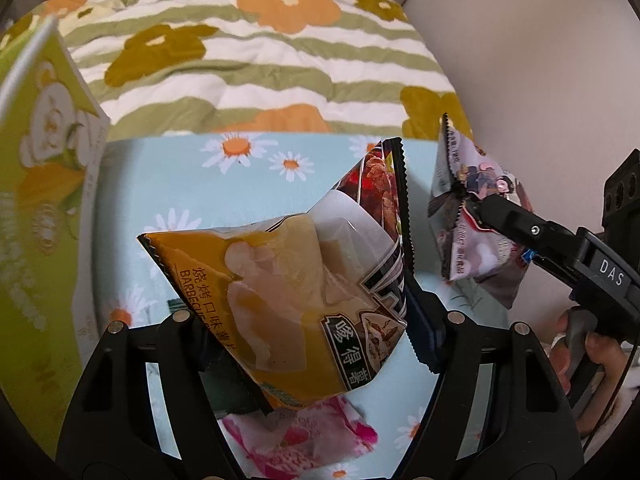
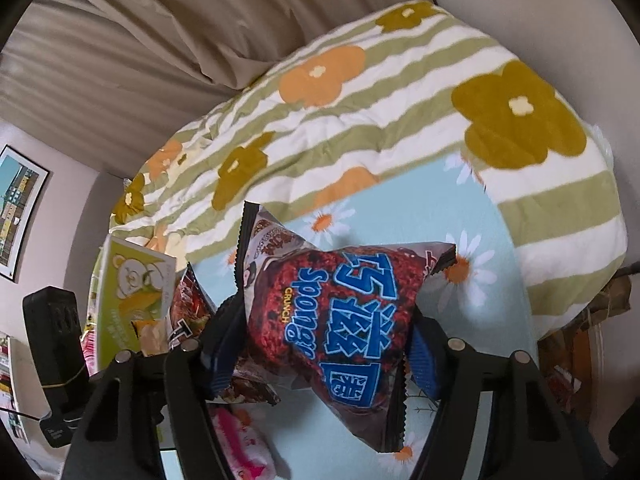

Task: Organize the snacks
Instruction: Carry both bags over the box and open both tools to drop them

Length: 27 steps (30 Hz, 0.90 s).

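Note:
My left gripper (image 1: 316, 344) is shut on an orange barbecue chip bag (image 1: 280, 292) and holds it above the daisy-print cloth (image 1: 168, 184). My right gripper (image 2: 320, 356) is shut on a red and blue Sponge Crunch bag (image 2: 340, 316), also held in the air. In the left wrist view the right gripper (image 1: 476, 212) shows at the right, pinching that bag (image 1: 476, 236) by its edge. A pink snack packet (image 1: 304, 436) lies on the cloth below the chip bag; it also shows in the right wrist view (image 2: 244, 440). The chip bag shows small at the left of the right wrist view (image 2: 176, 320).
A green box with a bear drawing (image 1: 40, 208) stands at the left edge of the cloth, and shows in the right wrist view (image 2: 132, 292). A striped flower quilt (image 1: 248, 68) lies behind. Curtains (image 2: 160, 28) and a wall (image 1: 540, 80) bound the bed.

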Each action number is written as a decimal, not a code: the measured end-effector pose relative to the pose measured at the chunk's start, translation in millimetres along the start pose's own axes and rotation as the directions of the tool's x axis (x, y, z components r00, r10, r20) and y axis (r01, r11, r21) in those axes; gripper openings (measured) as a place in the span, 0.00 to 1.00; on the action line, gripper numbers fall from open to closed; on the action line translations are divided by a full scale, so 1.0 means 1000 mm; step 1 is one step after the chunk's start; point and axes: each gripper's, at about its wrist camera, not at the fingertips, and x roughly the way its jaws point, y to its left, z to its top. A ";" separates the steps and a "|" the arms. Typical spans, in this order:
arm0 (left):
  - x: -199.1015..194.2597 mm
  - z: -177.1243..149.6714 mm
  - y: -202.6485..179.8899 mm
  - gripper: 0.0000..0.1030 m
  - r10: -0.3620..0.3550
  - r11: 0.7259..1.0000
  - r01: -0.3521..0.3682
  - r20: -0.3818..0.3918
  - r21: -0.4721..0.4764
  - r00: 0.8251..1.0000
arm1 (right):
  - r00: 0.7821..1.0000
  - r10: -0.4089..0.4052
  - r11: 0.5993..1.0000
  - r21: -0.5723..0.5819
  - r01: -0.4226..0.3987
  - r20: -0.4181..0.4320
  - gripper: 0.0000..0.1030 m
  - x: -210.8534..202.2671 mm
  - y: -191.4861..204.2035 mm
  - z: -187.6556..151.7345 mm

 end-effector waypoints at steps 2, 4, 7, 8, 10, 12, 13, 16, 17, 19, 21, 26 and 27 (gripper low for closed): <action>-0.018 0.002 -0.003 0.69 0.000 1.000 0.000 0.029 -0.006 1.000 | 1.000 0.010 1.000 -0.023 -0.009 0.018 0.64 -0.014 0.009 0.004; -0.039 0.004 -0.005 0.69 0.005 1.000 -0.005 0.067 -0.010 0.998 | 0.999 0.021 0.999 -0.044 -0.019 0.033 0.65 -0.028 0.020 0.009; -0.071 0.007 -0.006 0.69 0.018 1.000 -0.015 0.120 -0.019 0.993 | 0.998 0.036 0.996 -0.085 -0.032 0.049 0.64 -0.047 0.038 0.017; -0.084 0.008 -0.005 0.69 0.025 0.999 -0.021 0.143 -0.025 0.989 | 0.998 0.046 0.994 -0.104 -0.041 0.052 0.64 -0.053 0.046 0.020; -0.109 0.009 0.000 0.69 0.039 0.999 -0.033 0.184 -0.037 0.982 | 0.996 0.066 0.988 -0.146 -0.057 0.056 0.64 -0.063 0.063 0.024; -0.135 0.009 0.008 0.69 0.052 0.998 -0.041 0.219 -0.052 0.974 | 0.995 0.082 0.978 -0.195 -0.069 0.056 0.64 -0.070 0.085 0.028; -0.146 0.008 0.012 0.69 0.059 0.997 -0.046 0.234 -0.060 0.970 | 0.994 0.090 0.974 -0.215 -0.075 0.057 0.65 -0.073 0.094 0.028; -0.180 0.006 0.035 0.69 0.092 0.993 -0.070 0.279 -0.090 0.956 | 0.991 0.122 0.957 -0.271 -0.102 0.059 0.65 -0.079 0.126 0.030; -0.192 0.004 0.046 0.69 0.106 0.991 -0.077 0.295 -0.107 0.950 | 0.989 0.136 0.949 -0.294 -0.113 0.060 0.65 -0.080 0.142 0.029; -0.211 0.000 0.069 0.69 0.121 0.987 -0.080 0.317 -0.137 0.941 | 0.986 0.155 0.938 -0.321 -0.128 0.060 0.65 -0.080 0.162 0.026; -0.227 -0.005 0.090 0.69 0.138 0.983 -0.088 0.334 -0.160 0.932 | 0.983 0.175 0.927 -0.346 -0.145 0.057 0.65 -0.077 0.187 0.020; -0.258 -0.011 0.155 0.69 0.169 0.975 -0.108 0.333 -0.193 0.928 | 0.978 0.202 0.916 -0.363 -0.172 0.046 0.65 -0.058 0.239 0.002; -0.262 -0.011 0.169 0.69 0.174 0.974 -0.114 0.328 -0.196 0.928 | 0.977 0.209 0.915 -0.361 -0.180 0.044 0.65 -0.053 0.251 -0.003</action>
